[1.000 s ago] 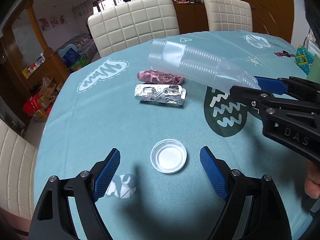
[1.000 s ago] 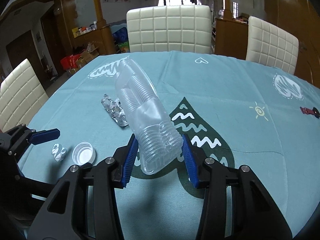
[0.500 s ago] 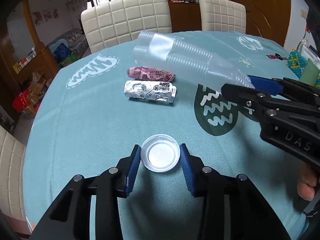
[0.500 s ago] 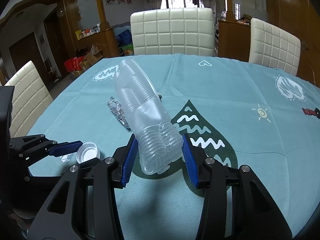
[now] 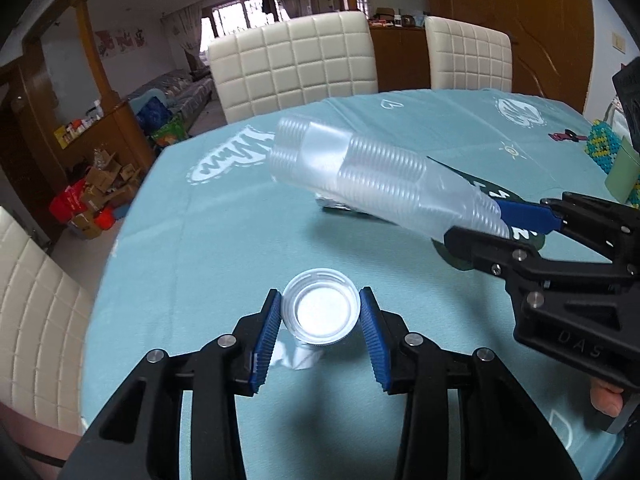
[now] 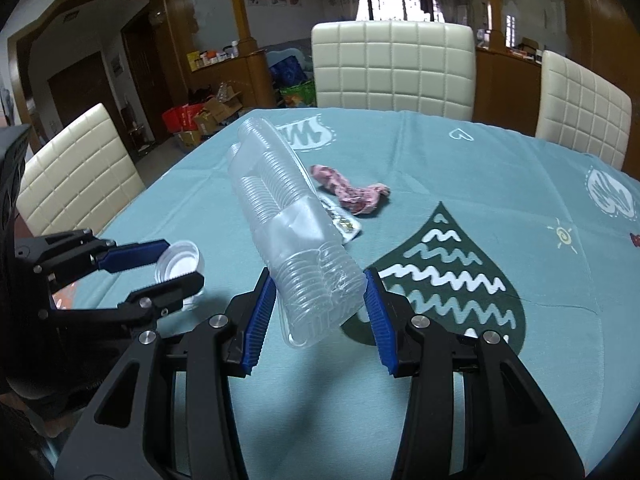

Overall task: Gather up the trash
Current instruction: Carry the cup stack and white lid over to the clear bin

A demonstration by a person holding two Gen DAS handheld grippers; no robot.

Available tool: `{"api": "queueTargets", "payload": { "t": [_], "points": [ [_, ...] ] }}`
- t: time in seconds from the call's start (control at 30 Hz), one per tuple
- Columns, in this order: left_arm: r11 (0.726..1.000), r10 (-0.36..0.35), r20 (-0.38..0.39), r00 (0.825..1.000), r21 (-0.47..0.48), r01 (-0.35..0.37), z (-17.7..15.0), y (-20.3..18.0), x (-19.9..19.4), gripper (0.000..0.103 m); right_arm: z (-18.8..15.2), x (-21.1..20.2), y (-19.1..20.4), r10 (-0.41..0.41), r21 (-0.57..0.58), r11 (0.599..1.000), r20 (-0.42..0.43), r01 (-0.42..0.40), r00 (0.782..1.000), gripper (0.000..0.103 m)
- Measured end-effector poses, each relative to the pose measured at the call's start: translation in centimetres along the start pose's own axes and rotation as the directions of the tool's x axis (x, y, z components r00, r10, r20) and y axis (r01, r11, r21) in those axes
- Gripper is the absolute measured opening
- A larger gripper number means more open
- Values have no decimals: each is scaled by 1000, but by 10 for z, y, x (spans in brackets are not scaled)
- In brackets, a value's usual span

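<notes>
My left gripper [image 5: 320, 316] is shut on a white plastic lid [image 5: 320, 311] and holds it above the teal tablecloth; it also shows in the right wrist view [image 6: 176, 262]. My right gripper [image 6: 320, 300] is shut on the base of a clear sleeve of stacked plastic cups [image 6: 288, 220], which juts up and away; the sleeve also shows in the left wrist view [image 5: 376, 182]. A pink crumpled wrapper [image 6: 352, 190] and a silver blister pack [image 6: 344, 222] lie on the table beyond the cups. A small crumpled foil scrap [image 5: 298, 354] lies under the lid.
The teal tablecloth [image 5: 200, 240] covers a round table. Cream quilted chairs [image 6: 392, 64] stand around it. A beaded yellow-green object [image 5: 604, 148] sits at the far right edge. Boxes and clutter [image 5: 92, 196] lie on the floor to the left.
My left gripper closed on the white lid and lifted it off the table. My right gripper kept hold of the cup sleeve and both moved up slightly.
</notes>
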State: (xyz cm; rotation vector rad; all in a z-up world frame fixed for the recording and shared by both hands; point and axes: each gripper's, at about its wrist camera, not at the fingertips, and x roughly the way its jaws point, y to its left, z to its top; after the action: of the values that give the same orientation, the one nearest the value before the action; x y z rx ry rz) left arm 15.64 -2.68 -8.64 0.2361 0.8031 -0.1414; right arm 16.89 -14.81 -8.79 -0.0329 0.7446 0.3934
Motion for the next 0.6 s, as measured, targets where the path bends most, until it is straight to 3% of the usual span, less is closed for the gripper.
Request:
{"api": "queueTargets", "payload": {
  "t": [0.6],
  "points": [
    [990, 101, 114, 988, -114, -88, -28, 62, -77, 39, 15, -49, 85, 11, -163, 987, 65, -1, 998, 47]
  ]
}}
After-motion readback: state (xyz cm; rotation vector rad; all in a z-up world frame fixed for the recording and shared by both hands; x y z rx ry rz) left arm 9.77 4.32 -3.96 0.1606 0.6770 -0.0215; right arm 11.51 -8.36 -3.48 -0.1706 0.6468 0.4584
